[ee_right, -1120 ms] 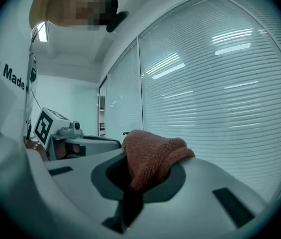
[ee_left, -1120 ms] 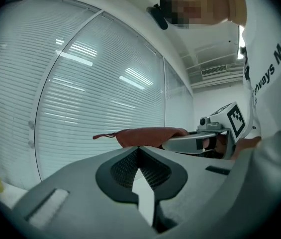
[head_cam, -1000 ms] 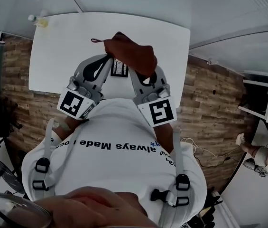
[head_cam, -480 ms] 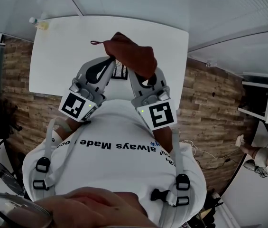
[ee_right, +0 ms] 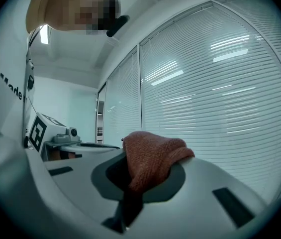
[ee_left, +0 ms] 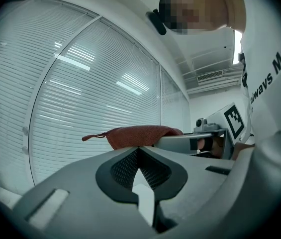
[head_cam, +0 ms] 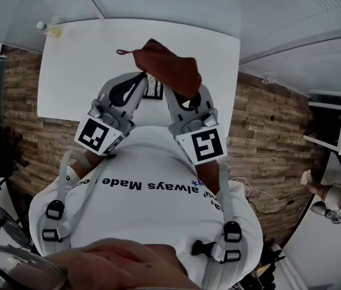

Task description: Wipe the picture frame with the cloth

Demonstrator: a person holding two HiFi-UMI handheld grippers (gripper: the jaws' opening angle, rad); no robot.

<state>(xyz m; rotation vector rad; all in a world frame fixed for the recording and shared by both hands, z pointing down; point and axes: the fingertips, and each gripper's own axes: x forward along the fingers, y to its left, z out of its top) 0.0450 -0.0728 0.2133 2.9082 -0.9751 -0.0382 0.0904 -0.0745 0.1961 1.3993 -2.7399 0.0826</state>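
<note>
Left gripper (ee_left: 139,151), jaws closed tip to tip, nothing seen between them; right gripper (ee_right: 133,166), jaws clamped on the rust-red cloth (head_cam: 169,68), which drapes over their tips. Beyond, between both grippers and just below the cloth, the picture frame (head_cam: 152,89), seen against the white table (head_cam: 79,59)

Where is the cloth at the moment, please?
In the head view, the cloth is clamped in the right gripper's tongs over the white table, beside the picture frame.

Head view steeply down, gripper views close, both showing cloth (head_cam: 169,70)
</note>
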